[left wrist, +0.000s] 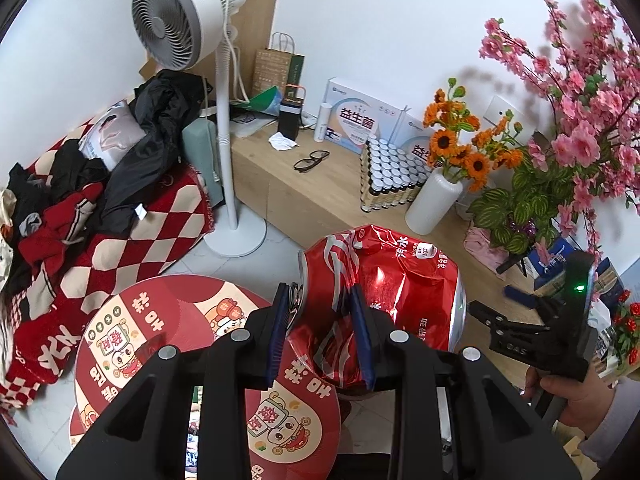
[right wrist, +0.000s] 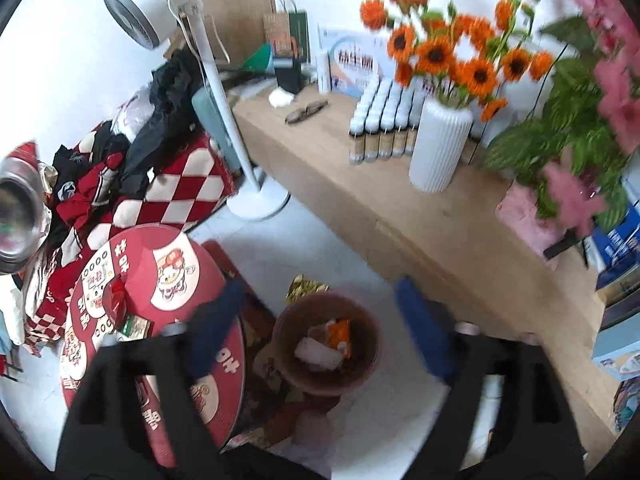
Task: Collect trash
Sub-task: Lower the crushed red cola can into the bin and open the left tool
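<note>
though crumpled, shiny red can [left wrist: 372, 300] tool-pinched

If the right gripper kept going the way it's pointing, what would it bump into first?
Probably the brown trash bin. It sits right between the open right gripper fingers, below on the floor, though how far off is unclear.

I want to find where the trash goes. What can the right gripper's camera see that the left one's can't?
Only the right wrist view shows the brown bin with trash inside, under the open right gripper. Only the left wrist view shows the left gripper shut on the crushed red can. Both show the white fan, the orange flowers and the red round table.
</note>
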Demonstrator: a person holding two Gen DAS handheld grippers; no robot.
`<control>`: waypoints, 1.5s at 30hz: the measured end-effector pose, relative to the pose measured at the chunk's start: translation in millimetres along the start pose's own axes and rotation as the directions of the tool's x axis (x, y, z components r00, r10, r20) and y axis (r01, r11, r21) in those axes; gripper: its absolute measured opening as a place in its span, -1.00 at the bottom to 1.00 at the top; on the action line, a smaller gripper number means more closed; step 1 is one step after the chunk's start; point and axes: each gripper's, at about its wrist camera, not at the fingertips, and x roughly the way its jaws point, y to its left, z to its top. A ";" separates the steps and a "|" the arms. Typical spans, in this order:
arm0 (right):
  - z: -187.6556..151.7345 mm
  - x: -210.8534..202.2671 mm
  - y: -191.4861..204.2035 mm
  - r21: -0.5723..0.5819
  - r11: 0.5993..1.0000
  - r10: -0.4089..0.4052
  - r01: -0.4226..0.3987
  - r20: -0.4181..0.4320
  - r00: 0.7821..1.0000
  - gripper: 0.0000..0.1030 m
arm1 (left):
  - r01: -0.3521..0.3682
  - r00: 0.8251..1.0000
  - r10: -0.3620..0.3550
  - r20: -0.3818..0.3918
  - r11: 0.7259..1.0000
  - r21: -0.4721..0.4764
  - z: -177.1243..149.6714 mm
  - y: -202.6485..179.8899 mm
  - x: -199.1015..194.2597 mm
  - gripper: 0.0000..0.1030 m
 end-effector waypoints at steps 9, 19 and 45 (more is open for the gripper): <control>-2.9 -53.0 -14.3 0.048 0.999 -0.031 0.026 0.089 0.996 0.89 | 0.068 0.998 -0.067 -0.015 0.995 0.074 4.5 -32.6 12.5 -0.42; -17.0 -99.1 -45.0 0.166 0.983 -0.098 0.073 0.146 0.984 0.89 | 0.137 0.990 -0.128 -0.061 0.977 0.162 1.7 -71.9 32.7 -0.42; -47.2 -120.6 -120.1 0.277 0.944 -0.214 0.178 0.107 0.971 0.89 | 0.224 0.952 -0.166 -0.257 0.950 0.216 -3.1 -142.4 147.0 -0.39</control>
